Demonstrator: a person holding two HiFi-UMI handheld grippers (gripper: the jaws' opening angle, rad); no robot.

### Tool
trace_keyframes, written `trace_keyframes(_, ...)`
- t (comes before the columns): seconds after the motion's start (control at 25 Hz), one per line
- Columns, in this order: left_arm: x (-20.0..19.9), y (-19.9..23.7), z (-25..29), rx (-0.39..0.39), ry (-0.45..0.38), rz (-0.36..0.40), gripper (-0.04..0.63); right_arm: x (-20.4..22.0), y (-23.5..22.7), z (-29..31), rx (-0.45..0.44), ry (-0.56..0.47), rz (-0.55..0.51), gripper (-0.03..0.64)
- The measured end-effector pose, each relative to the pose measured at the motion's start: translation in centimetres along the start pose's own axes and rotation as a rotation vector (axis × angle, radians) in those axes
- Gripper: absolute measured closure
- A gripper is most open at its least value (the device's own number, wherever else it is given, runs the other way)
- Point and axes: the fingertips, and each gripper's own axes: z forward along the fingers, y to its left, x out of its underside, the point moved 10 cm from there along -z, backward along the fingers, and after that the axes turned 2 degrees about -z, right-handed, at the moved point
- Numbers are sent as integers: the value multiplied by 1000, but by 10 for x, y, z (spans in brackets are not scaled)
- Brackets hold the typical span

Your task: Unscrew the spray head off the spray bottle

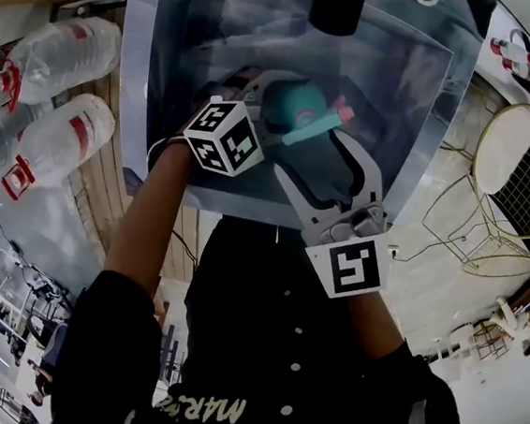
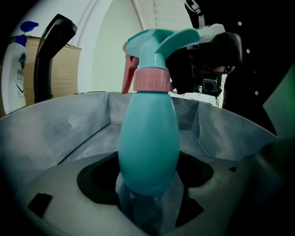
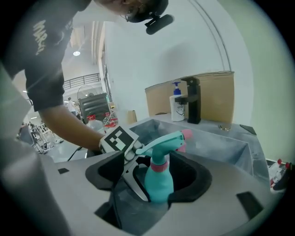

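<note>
- Progress: looks early imo. The spray head [image 2: 159, 44] is still on the spray bottle [image 2: 150, 143], and the pink collar [image 2: 151, 80] sits flush on the neck w/ no gap I can see. Nothing is visibly unscrewed. Can't tell if the thread is already loose, but the twist-off itself is still to do.
- Left gripper [image 2: 148, 209]: clamped on the bottle's fat bottom end, w/ a pad on each side of the base. The bottle sticks up out of the jaws w/ the head on top, so this one is the anchor.
- Right gripper [image 1: 322, 165]: jaws spread wide, squeezing nothing. In its own view the bottle shows in the gap btw them, but neither side touches it afaict.
- Head view: the right gripper's tips are just beside the collar/head area, coming in from the person's side, opposite the left gripper. Close, but no contact.
- What's left, prob: the right gripper closes on the collar and turns it while the left gripper keeps the body from spinning. Then lift the head off.
- Under and around: the bottle is held over a steel sink [image 2: 69, 133]. Can't tell if its base touches the bottom.
- Further back: a black faucet [image 2: 50, 50], then a white pump bottle w/ a blue top [image 2: 16, 69] beside it, w/ a cardboard sheet [image 3: 214, 97] behind both.
</note>
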Motion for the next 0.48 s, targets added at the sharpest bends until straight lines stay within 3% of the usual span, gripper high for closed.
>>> trace_keyframes(0.28, -2, -1, 2, -12, 15, -5, 206, -2, -2, 13, 84, 17, -78, 314)
trace_keyframes(0.48, -4, -1, 3, -23, 36, -8, 206, -3, -4, 23, 117, 16, -78, 397)
